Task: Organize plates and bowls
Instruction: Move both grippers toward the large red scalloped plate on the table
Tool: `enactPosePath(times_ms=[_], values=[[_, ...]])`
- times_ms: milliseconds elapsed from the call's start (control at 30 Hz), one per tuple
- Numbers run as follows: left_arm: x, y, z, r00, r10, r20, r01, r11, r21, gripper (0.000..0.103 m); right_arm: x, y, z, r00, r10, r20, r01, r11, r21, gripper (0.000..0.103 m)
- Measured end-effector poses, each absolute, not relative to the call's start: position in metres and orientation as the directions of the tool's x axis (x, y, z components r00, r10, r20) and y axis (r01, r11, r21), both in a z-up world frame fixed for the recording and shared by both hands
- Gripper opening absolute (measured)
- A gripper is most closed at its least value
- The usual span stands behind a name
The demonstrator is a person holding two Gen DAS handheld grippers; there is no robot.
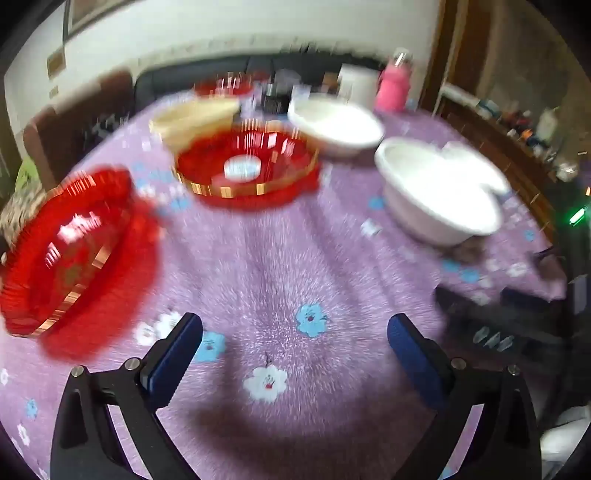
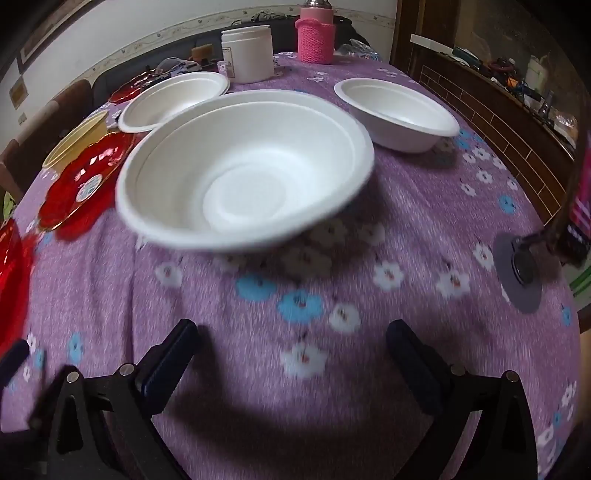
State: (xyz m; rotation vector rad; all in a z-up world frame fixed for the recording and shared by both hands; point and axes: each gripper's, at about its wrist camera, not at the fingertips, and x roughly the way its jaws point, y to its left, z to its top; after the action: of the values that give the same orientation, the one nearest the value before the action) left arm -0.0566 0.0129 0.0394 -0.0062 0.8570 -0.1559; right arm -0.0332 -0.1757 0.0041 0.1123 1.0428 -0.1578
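Left tool (image 1: 295, 332) wide open, empty, over table (image 1: 295, 258); red plate (image 1: 74, 258) at its left. Right tool (image 2: 291, 339) wide open, empty; white bowl (image 2: 243, 173) just ahead on table.

Home dining room. Round tabletop (image 2: 424, 229) under a fuzzy purple flower-print cloth, landmark. Behind it: dark sofa (image 2: 192, 44), wallpapered wall with patterned border strip (image 2: 122, 44), brown chair backs (image 2: 55, 110) at its left. Right of it, cluttered brown tiled counter (image 2: 509, 122). On it: pink knit-sleeved bottle (image 2: 316, 35), white plastic jar (image 2: 247, 55).
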Motion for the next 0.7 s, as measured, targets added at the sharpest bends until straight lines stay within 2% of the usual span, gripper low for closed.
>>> enactPosePath(times_ms=[133, 233, 300, 400, 433, 500, 600, 700], values=[[-0.095, 0.028, 0.077, 0.768, -0.133, -0.626, 0.142, 0.989, -0.037, 0.101, -0.057, -0.167, 0.019, 0.547, -0.073, -0.834, 0.156, 0.988, 0.016, 0.102], [-0.124, 0.051, 0.106, 0.839, -0.104, -0.534, 0.108, 0.994, -0.024, 0.101, -0.075, -0.154, 0.045, 0.635, -0.085, -0.768, 0.135, 0.991, 0.002, 0.102], [-0.134, 0.068, 0.121, 0.871, -0.081, -0.485, 0.077, 0.997, -0.030, 0.101, -0.093, -0.142, 0.071, 0.727, -0.113, -0.678, 0.128, 0.991, -0.028, 0.102], [-0.147, 0.105, 0.141, 0.900, -0.089, -0.427, 0.045, 0.993, -0.112, 0.101, -0.120, -0.116, 0.109, 0.855, -0.159, -0.494, 0.135, 0.987, -0.085, 0.102], [-0.149, 0.119, 0.146, 0.903, -0.093, -0.420, 0.034, 0.989, -0.145, 0.101, -0.125, -0.106, 0.123, 0.892, -0.154, -0.424, 0.127, 0.988, -0.091, 0.102], [-0.150, 0.140, 0.150, 0.905, -0.070, -0.420, 0.000, 0.986, -0.166, 0.101, -0.131, -0.097, 0.135, 0.926, -0.097, -0.365, 0.076, 0.994, -0.073, 0.103], [-0.159, 0.173, 0.157, 0.915, 0.002, -0.404, -0.074, 0.984, -0.161, 0.101, -0.128, -0.083, 0.146, 0.924, -0.031, -0.382, 0.007, 0.998, -0.063, 0.103], [-0.161, 0.204, 0.159, 0.907, 0.060, -0.417, -0.139, 0.977, -0.160, 0.101, -0.119, -0.065, 0.146, 0.893, 0.037, -0.449, -0.067, 0.996, -0.053, 0.103]])
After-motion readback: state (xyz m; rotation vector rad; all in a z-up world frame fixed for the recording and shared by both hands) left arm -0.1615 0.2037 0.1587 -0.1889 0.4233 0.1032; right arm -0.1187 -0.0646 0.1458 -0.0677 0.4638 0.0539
